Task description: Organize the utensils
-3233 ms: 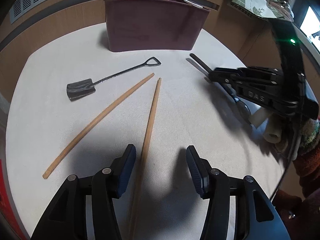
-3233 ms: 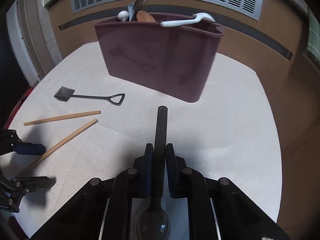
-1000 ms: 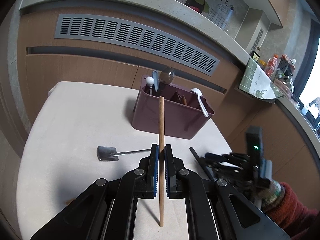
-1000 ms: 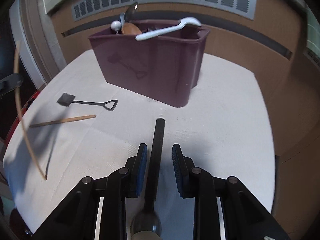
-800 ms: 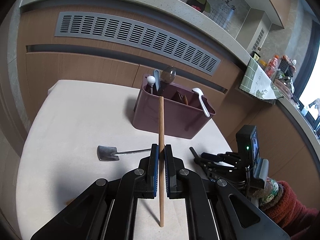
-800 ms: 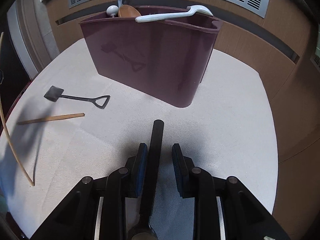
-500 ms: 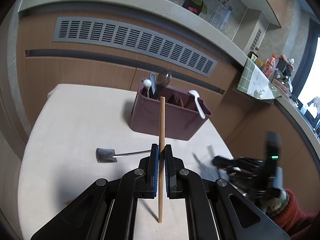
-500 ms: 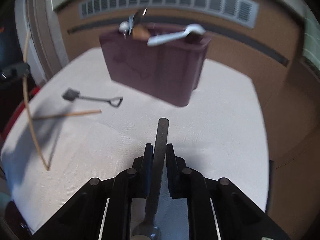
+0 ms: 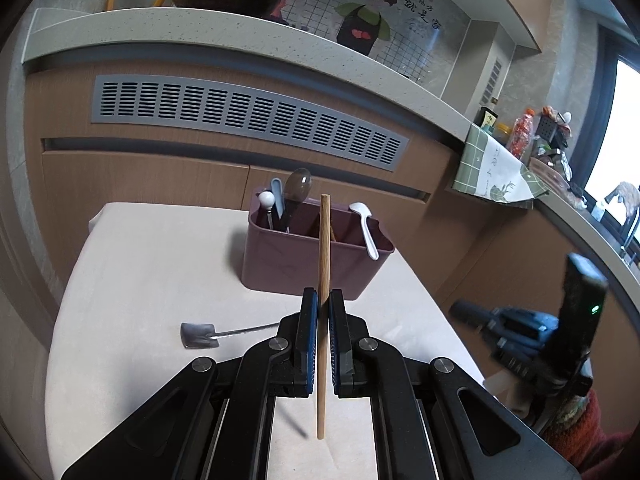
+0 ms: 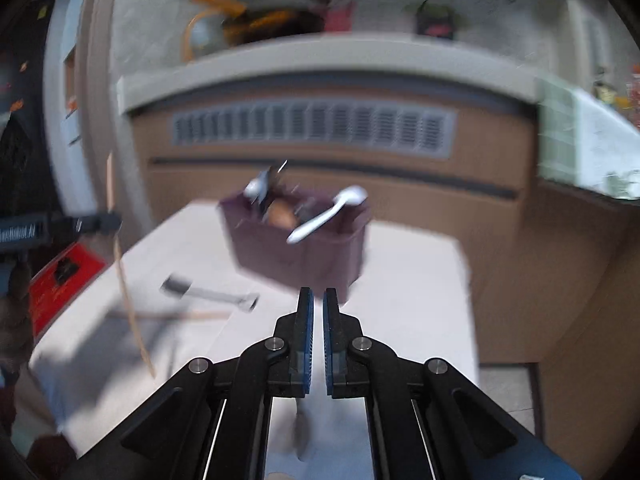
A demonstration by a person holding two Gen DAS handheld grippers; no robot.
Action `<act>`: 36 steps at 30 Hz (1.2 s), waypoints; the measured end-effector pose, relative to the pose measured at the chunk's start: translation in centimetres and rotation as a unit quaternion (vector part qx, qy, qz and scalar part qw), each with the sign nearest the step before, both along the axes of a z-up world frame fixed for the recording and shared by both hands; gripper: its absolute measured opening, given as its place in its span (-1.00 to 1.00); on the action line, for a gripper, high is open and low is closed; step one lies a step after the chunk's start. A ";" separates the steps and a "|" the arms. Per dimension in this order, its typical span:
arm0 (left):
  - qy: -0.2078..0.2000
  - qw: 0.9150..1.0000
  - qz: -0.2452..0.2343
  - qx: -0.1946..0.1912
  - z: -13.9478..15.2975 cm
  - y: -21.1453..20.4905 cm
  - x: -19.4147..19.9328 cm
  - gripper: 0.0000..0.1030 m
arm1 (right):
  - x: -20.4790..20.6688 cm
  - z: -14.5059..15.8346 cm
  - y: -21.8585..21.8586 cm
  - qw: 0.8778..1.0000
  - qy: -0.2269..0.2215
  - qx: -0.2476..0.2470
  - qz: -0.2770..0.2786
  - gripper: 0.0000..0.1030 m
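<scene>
- L gripper (image 9: 323,305) – jaws pinching a chopstick (image 9: 324,248), held upright above the table (image 9: 140,280); in the L view it crosses in front of the caddy (image 9: 280,264).
- R gripper (image 10: 314,300) – jaws closing, narrow gap, nothing clear between the pads; dark blur below them, can't tell what.
- Chopsticks: 2 – 2nd one (image 10: 204,314) lies flat on the table, just beside the shovel spoon (image 9: 198,335).
- Shovel spoon: 1, flat on the table, apart from the caddy.
- Caddy: 1, at the far edge; at least 4 utensils stick out, incl. a white spoon (image 9: 367,236).
- Behind it: a vent grille (image 9: 240,120).
</scene>
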State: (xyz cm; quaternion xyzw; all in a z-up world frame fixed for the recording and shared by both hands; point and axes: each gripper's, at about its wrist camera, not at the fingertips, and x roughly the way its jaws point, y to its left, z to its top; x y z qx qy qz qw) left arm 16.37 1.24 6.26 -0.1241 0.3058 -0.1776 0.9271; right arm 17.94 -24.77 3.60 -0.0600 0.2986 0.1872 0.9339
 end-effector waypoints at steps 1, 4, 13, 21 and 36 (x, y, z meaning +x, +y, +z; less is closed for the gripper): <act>0.002 1.000 0.002 -0.001 -0.1 0.1 0.1 -0.89 | 0.3 -0.5 0.2 1.000 0.020 -0.002 0.017 -0.84; 0.009 1.000 0.007 -0.004 -0.6 0.5 0.4 -0.89 | 1.6 -3.4 1.2 0.995 0.073 -0.030 0.056 -0.57; 0.023 1.000 0.010 -0.006 -1.6 0.9 0.7 -0.89 | 6.6 -9.6 4.5 0.981 0.181 -0.052 0.045 -0.57; 0.025 1.000 0.012 -0.013 -1.9 1.4 0.8 -0.89 | 7.1 -10.5 7.3 0.977 0.164 -0.119 0.065 -0.76; 0.017 1.000 0.008 -0.012 -1.2 0.8 0.3 -0.89 | -0.8 -0.9 2.4 0.999 0.015 0.015 0.026 -0.96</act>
